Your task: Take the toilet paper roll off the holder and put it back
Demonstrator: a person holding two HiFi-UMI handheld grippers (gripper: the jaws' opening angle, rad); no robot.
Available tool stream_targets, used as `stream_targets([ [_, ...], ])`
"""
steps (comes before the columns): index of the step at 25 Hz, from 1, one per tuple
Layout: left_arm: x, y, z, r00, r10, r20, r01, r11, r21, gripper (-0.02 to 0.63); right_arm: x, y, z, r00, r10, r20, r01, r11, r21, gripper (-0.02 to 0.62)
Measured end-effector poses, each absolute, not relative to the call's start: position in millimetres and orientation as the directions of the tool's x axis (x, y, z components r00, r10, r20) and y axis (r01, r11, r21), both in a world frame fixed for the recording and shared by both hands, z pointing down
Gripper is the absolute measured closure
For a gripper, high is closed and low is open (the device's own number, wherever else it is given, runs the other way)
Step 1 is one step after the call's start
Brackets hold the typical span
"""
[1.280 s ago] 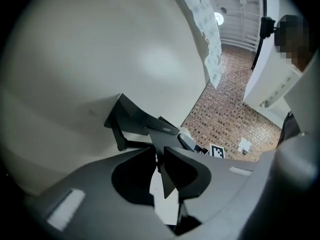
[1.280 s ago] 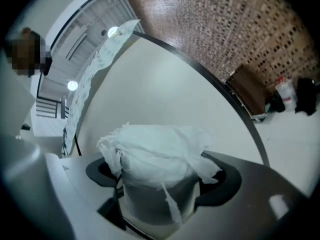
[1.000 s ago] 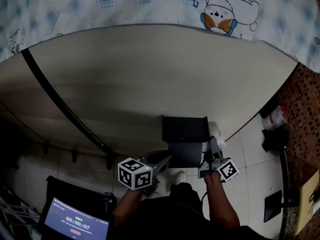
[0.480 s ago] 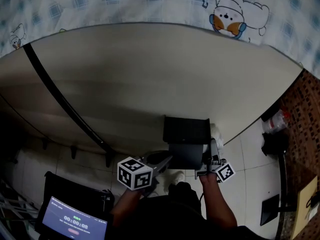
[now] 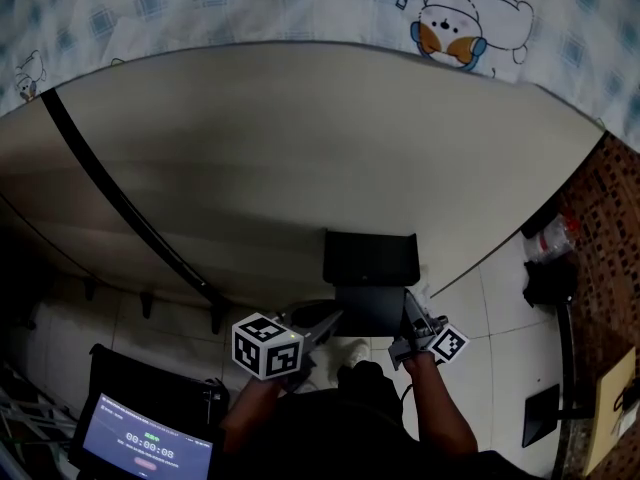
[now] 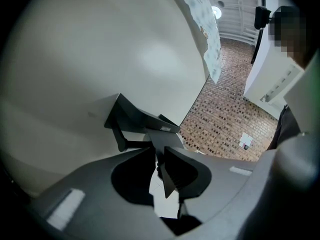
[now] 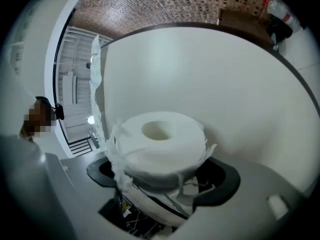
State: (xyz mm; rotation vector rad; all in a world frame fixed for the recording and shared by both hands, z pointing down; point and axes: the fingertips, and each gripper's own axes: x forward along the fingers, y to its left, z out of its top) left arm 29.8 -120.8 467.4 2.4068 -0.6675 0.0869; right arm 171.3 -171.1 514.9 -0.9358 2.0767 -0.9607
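A black toilet paper holder (image 5: pixel 368 268) is fixed to the pale wall (image 5: pixel 300 148), just ahead of both grippers. In the right gripper view the white toilet paper roll (image 7: pixel 162 139) sits end-on between the jaws, with loose torn sheets hanging from it. My right gripper (image 7: pixel 164 173) is shut on it, close to the holder's right side (image 5: pixel 410 308). In the head view the roll is hidden. My left gripper (image 6: pixel 160 161) has its jaws nearly together on the holder's thin grey bar (image 6: pixel 159 140), under the black shelf (image 6: pixel 135 119). It reaches the holder from the lower left (image 5: pixel 335 316).
A black rail (image 5: pixel 130 218) runs diagonally down the wall. A tablet with a timer (image 5: pixel 145 443) lies at the lower left. Patterned fabric (image 5: pixel 450 23) hangs across the top. Brown tiles (image 5: pixel 605 228) and a plastic bag (image 5: pixel 550 236) are at the right.
My right gripper has moved a little left and toward the holder with the roll, and the white roll no longer shows beside the holder in the head view. The left gripper has stayed put.
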Motion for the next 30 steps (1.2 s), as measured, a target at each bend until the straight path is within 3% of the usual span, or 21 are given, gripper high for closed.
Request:
stream_targets([
  [10,30,-120,469,0.872,-0.435,0.224,-0.479,-0.671,0.565,0.531,118,-176,523,-0.732,-0.646,-0.217,-0.231,0.534,-0.814,0.179],
  [21,30,-122,470,0.869,-0.446,0.214,-0.481,-0.664,0.572,0.532,94,-176,525,-0.776,-0.587,-0.230,-0.163,0.540,-0.826,0.181],
  [24,30,-123,472,0.843,-0.472,0.258,-0.535,-0.683,0.497,0.526,97,-171,540,-0.804,-0.577,-0.145,-0.248,0.547,-0.799,0.102],
  [30,30,-126,482,0.786,-0.514,0.344,-0.616,-0.703,0.356,0.518,145,-156,562,-0.746,-0.652,-0.138,-0.276,0.490,-0.827,0.071],
])
